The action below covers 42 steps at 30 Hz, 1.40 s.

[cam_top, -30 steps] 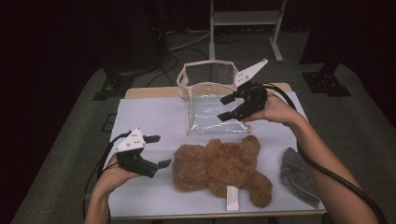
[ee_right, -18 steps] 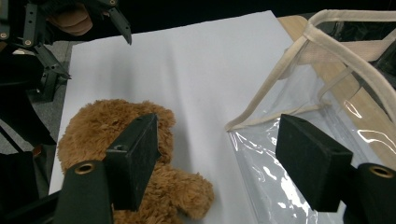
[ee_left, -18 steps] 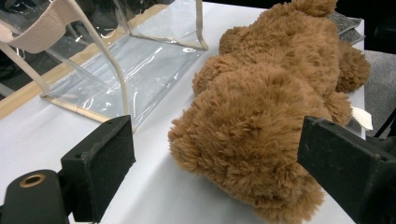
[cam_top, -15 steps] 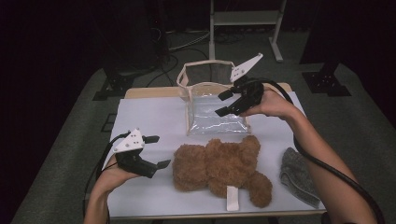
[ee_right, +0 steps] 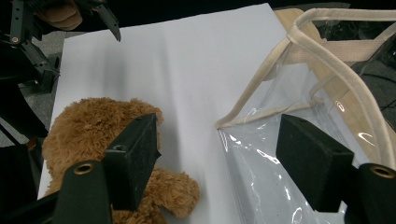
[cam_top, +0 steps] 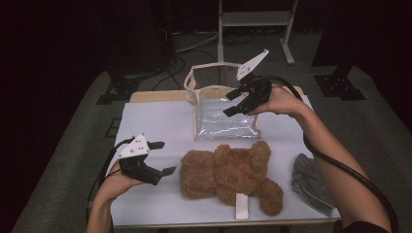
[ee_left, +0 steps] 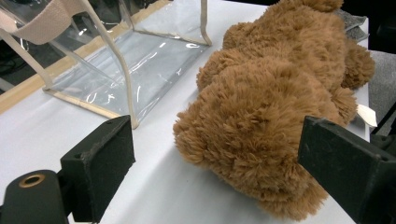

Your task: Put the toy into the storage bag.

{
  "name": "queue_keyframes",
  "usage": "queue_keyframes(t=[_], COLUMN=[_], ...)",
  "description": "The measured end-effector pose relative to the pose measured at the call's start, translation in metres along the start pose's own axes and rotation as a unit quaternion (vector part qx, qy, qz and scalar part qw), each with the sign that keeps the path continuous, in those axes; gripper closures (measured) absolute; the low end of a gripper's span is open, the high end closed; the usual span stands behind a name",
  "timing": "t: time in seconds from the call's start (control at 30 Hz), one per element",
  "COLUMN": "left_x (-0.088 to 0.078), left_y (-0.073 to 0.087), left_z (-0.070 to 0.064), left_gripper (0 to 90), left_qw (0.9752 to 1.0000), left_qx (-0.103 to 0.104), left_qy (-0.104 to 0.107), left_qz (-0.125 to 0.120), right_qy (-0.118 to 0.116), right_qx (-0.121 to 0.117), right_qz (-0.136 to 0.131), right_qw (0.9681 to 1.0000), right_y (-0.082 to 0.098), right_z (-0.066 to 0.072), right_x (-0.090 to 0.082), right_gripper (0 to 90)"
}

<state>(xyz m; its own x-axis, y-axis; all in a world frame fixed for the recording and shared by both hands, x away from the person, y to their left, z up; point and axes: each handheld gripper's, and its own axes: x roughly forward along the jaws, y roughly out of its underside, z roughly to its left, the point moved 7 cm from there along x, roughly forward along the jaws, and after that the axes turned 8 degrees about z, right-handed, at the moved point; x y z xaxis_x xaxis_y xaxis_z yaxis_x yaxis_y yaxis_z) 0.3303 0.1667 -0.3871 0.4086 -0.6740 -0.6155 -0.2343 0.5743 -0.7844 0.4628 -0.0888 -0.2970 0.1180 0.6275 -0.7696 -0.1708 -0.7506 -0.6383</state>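
A brown teddy bear (cam_top: 228, 174) lies on its side at the front of the white table (cam_top: 155, 121). Behind it sits a clear plastic bag (cam_top: 223, 119) with beige trim, its mouth toward the far edge. My right gripper (cam_top: 229, 103) hovers open over the bag's right side, nothing between its jaws. In the right gripper view the bag's rim (ee_right: 327, 70) shows to the right and the bear (ee_right: 88, 126) to the left. My left gripper (cam_top: 167, 157) rests open just left of the bear's head. In the left gripper view the bear (ee_left: 271, 107) lies ahead, apart from both pads.
A grey cloth (cam_top: 311, 184) lies at the table's front right corner. A white tag (cam_top: 240, 206) sticks out from the bear toward the front edge. A metal stand (cam_top: 252, 19) rises on the floor beyond the table.
My right gripper has drifted a little up and toward the far side over the bag, jaws still open. The left gripper, bear and bag have not moved.
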Motion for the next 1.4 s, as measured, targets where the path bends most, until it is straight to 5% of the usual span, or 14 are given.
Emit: queue_keyframes(t=[0.4,1.4], left_x=[0.001,-0.004], left_y=[0.002,0.007], left_z=[0.001,0.004], left_gripper=[9.4,9.3], left_qw=[1.0000,0.9999], left_qx=[-0.003,-0.010], left_qy=[-0.001,-0.004], left_qz=[0.003,0.004], right_qy=[0.001,0.038], right_qx=[-0.009,0.009], right_qz=[0.013,0.067], right_qw=[0.9999,0.9970], right_y=[-0.007,-0.006], right_z=[-0.011,-0.071], right_x=[-0.002,0.014], right_gripper=[30.0,35.0])
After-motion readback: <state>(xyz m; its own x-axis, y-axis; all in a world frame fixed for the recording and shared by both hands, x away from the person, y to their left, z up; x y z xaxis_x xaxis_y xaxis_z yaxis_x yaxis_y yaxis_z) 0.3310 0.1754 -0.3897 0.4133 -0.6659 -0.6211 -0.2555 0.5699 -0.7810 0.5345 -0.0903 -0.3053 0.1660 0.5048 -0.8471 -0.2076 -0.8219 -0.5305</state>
